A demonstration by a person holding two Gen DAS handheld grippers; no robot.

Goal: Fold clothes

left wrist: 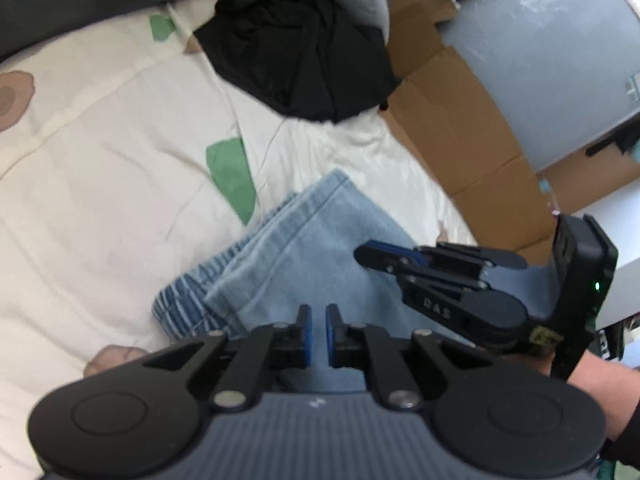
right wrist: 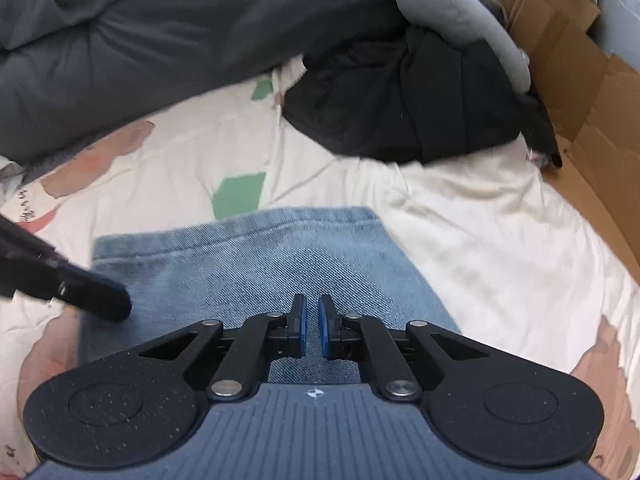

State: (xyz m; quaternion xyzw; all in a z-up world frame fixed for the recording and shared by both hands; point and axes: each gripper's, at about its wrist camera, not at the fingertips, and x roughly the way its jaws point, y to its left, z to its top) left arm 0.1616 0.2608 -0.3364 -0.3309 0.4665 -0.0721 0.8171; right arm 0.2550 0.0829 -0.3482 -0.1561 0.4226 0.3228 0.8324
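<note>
A folded pair of light-blue jeans (left wrist: 304, 248) (right wrist: 256, 264) lies flat on the cream bedsheet (left wrist: 100, 180). My left gripper (left wrist: 319, 308) hovers over the near part of the jeans, jaws almost together with nothing between them. My right gripper (right wrist: 312, 300) is also over the denim, its blue pads a narrow slit apart and empty. In the left wrist view the right gripper (left wrist: 366, 254) comes in from the right above the jeans. In the right wrist view the left gripper's tip (right wrist: 116, 304) pokes in at the jeans' left edge.
A crumpled black garment (left wrist: 296, 52) (right wrist: 400, 112) lies at the far side of the bed beside a grey pillow (right wrist: 460, 12). A dark grey duvet (right wrist: 140, 32) covers the back left. Cardboard boxes (left wrist: 452, 120) (right wrist: 580, 80) line the bed's right edge.
</note>
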